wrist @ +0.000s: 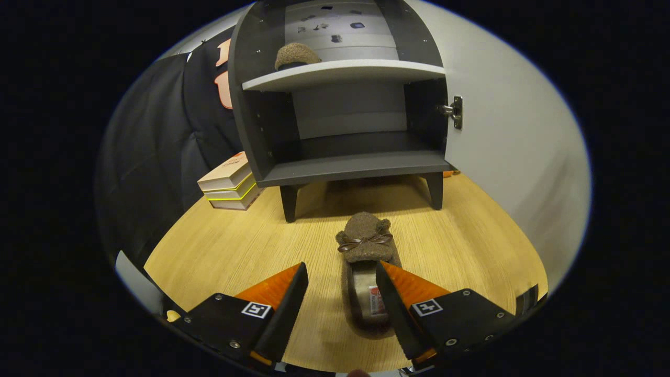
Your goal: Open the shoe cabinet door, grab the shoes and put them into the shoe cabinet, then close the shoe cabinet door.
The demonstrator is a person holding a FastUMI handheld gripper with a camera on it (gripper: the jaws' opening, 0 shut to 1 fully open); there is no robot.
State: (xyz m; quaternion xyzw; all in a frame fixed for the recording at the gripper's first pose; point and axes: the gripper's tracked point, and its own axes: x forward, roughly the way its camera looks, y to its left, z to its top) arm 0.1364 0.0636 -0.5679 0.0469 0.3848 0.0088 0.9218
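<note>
Dark grey shoe cabinet [340, 104] with door [502, 146] open, brown fuzzy slipper [296, 55] on its upper shelf, second bow-trimmed brown slipper [365, 246] on the wooden surface [235, 251] before it, hand-held gripper [341, 275] spread wide, one finger over the slipper's heel.

Light wood-grain surface [220, 246] carries the dark shoe cabinet [356, 170], standing on short legs with its door swung open. A brown fuzzy slipper [365, 245] with a bow lies ahead of the cabinet, and stacked boxes [230, 183] sit beside the cabinet's left leg.
</note>
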